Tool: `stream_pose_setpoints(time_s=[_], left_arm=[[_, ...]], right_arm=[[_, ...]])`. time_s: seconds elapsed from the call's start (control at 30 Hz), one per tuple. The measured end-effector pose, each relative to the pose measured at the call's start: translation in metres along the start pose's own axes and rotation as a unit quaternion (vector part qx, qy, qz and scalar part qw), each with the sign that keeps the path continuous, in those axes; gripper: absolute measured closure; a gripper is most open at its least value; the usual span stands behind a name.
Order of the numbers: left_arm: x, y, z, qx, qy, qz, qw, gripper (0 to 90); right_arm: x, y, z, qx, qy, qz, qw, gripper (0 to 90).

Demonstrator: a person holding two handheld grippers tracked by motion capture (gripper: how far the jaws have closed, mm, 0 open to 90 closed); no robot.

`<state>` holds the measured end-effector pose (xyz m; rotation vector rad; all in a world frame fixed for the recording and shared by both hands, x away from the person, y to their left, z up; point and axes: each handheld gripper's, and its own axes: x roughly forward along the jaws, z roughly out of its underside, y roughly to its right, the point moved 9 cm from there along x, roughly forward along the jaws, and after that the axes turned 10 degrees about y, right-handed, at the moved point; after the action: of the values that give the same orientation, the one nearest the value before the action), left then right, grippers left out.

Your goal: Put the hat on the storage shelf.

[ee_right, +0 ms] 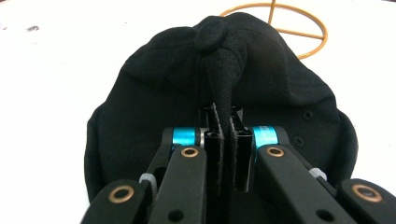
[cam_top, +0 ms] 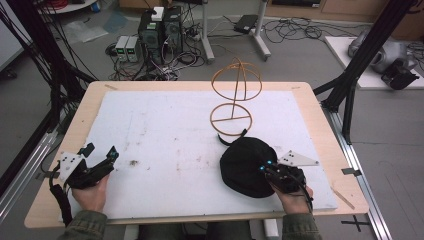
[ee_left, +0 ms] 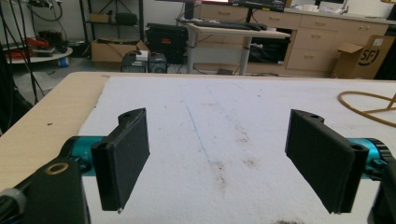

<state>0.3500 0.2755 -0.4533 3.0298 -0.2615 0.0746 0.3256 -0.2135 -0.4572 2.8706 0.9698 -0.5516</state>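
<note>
- A black cap (cam_top: 247, 167) lies on the white mat (cam_top: 165, 145) covering the counter (cam_top: 95, 95), at its near right, just in front of a wire stand (cam_top: 235, 95).
- The right tongs (cam_top: 267, 170) are pressed together, pinching a fold of cap fabric.
- The left tongs (cam_top: 100, 157) rest spread and empty at the near left, well apart from the cap.
- Likely step: lifting the cap toward the stand. Keep the pinch firm and raise slowly so the fold does not slip.
- The right gripper view shows the pinched ridge up close; the high view shows the stand's domed top.
</note>
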Motion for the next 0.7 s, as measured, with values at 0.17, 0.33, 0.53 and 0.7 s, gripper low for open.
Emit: stream_pose_setpoints(time_s=[0.17,0.33,0.53,0.7], left_arm=[[0.000,0.000,0.000,-0.003,0.001,0.001,1.0000,21.8],[0.000,-0.001,0.000,-0.004,0.001,0.001,1.0000,21.8],[0.000,0.001,0.000,-0.004,0.000,0.005,1.0000,21.9],[0.000,0.002,0.000,-0.005,0.000,0.006,1.0000,21.8]], right_arm=[[-0.001,-0.001,-0.001,-0.002,0.003,-0.002,1.0000,87.6],[-0.004,-0.002,-0.008,-0.016,0.027,0.003,0.9995,87.5],[-0.012,-0.007,-0.026,-0.026,0.080,0.010,0.9964,87.5],[-0.018,-0.015,-0.038,-0.037,0.124,-0.010,0.9916,87.5]])
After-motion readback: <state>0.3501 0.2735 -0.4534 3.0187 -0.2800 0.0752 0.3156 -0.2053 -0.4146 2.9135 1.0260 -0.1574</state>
